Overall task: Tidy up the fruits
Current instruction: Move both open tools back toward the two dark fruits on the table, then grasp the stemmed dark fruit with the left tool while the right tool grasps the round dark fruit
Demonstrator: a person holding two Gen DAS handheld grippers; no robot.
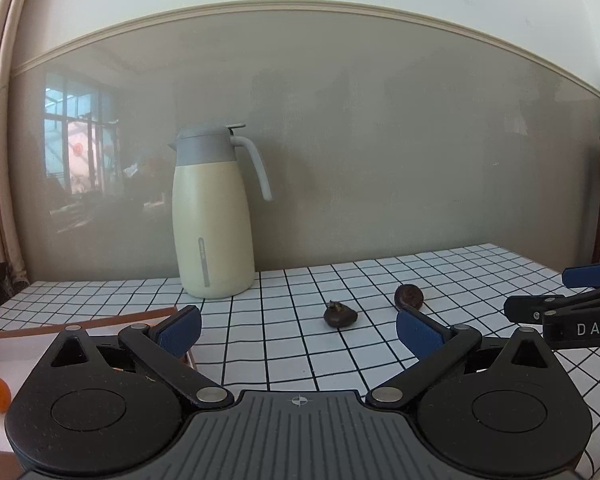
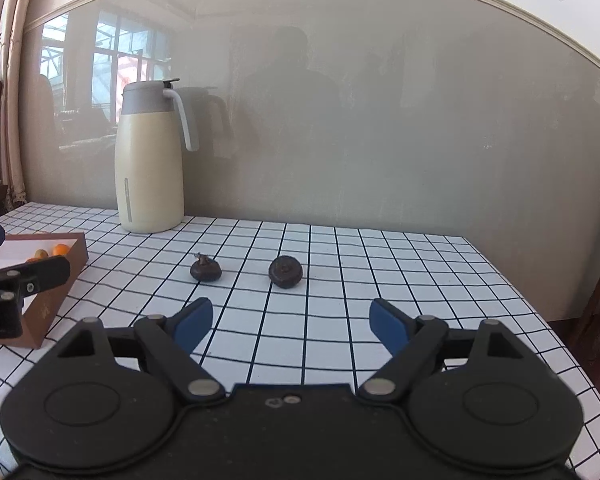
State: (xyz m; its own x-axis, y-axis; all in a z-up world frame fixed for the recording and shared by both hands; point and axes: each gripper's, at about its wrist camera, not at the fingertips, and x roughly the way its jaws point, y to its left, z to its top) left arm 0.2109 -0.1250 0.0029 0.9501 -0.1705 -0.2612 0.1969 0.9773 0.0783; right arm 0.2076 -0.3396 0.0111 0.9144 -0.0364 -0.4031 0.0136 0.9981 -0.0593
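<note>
Nearest, left tongs (image 1: 298,330) spread wide, grasping nothing, hovering beside box (image 2: 74,258) at far left, likely the sorting spot since orange fruits (image 2: 60,249) already sit inside. Further right, cream jug (image 2: 150,160) upright by wall, clear of work. Two dark fruits (image 2: 206,270) (image 2: 286,272) loose on checked tabletop (image 2: 340,280), near each other, not yet boxed. Right tongs (image 2: 291,320) likewise released, aimed toward them, probably for pickup.
</note>
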